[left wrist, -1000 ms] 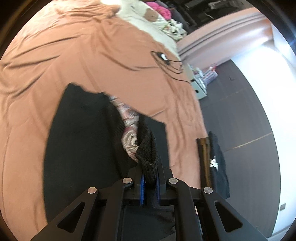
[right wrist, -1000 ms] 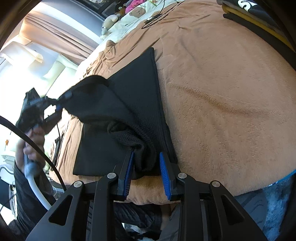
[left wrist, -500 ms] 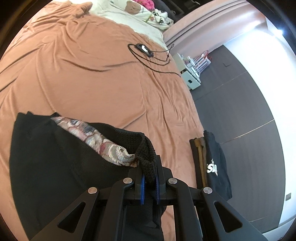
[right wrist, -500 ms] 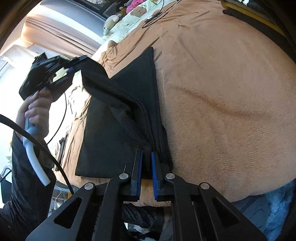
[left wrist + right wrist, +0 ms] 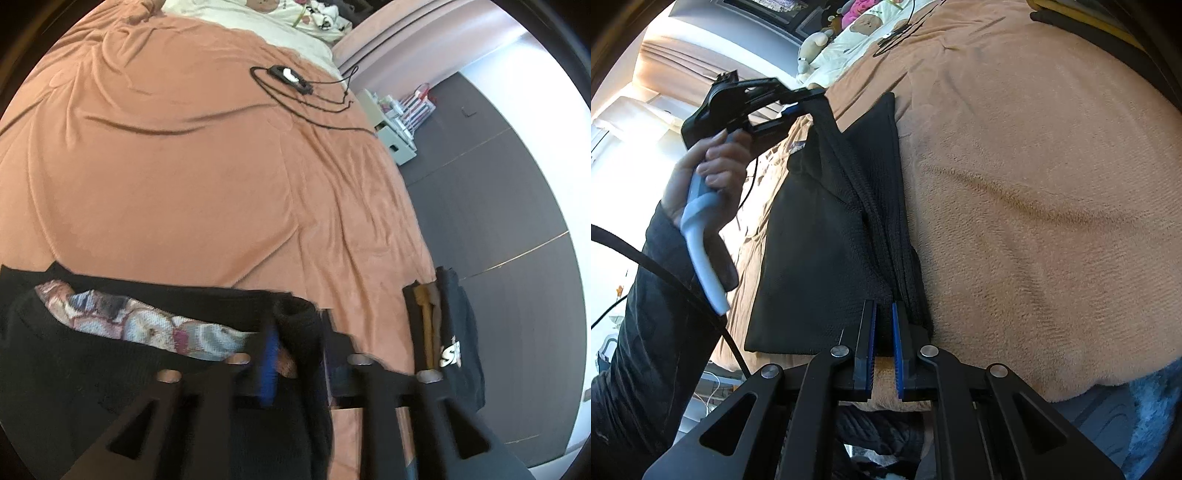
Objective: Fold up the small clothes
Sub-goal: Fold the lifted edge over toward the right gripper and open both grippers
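Two hand-held grippers work on one black garment [image 5: 827, 236] that lies on a bed with a brown blanket [image 5: 207, 177]. At the left, a hand [image 5: 709, 173] in a dark sleeve carries the left hand-held gripper [image 5: 295, 343]; its jaws have just been opening and now stand apart, with a fold of the black cloth between them, and the blue pads do not seem to press on it. Beside this fold a patterned lining [image 5: 155, 328] of the garment shows. Further right, the right hand-held gripper [image 5: 884, 332] is closed almost fully on the near edge of the garment, and the cloth runs tight from it up to the left one. On the blanket beyond lies a small black device with a cable [image 5: 291, 79]. At the right edge of the bed rests a pile of folded clothes [image 5: 447, 332].
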Motion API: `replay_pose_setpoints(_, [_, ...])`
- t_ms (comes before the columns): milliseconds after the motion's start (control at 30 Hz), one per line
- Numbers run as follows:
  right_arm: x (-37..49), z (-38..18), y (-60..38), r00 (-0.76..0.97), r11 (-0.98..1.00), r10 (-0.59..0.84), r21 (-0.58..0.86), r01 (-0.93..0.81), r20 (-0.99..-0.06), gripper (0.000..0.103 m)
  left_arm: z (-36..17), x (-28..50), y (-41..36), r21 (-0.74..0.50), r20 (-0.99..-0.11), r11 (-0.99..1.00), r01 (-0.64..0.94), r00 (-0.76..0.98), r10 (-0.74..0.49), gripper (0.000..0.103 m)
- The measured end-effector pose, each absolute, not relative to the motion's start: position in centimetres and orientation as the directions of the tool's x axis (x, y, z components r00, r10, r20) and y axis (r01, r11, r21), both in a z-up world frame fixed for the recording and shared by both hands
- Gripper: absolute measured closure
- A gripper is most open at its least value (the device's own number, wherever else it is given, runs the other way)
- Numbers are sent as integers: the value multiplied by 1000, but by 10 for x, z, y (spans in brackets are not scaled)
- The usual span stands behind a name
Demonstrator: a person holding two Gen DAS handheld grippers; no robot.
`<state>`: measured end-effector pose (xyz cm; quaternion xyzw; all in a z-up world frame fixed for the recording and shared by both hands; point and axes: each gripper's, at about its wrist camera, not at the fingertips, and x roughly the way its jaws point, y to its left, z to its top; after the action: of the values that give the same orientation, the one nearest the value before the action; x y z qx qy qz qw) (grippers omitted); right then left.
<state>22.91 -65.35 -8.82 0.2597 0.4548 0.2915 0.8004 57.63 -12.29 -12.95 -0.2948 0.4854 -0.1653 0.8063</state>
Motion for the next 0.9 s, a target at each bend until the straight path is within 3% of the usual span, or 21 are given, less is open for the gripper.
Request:
replay_pose_setpoints(33, [229, -88, -653, 418, 696, 702, 680, -231, -577, 98, -128, 574, -123, -637, -680, 771, -13, 482, -553, 42])
replay_pose_setpoints(67, [229, -88, -653, 420, 698, 700, 678, -231, -578, 98, -126, 572, -122, -630, -676, 776, -3, 493, -547, 41])
replay_pose_setpoints(767, [219, -78, -647, 458, 752, 644, 618, -230, -613, 99, -131, 482, -9, -498, -768, 858, -123, 523, -370, 41])
replay_pose_setpoints(900, [220, -70, -645, 459, 772, 621, 596, -219, -636, 92, -138, 461, 11, -498, -775, 853, -156, 522, -357, 41])
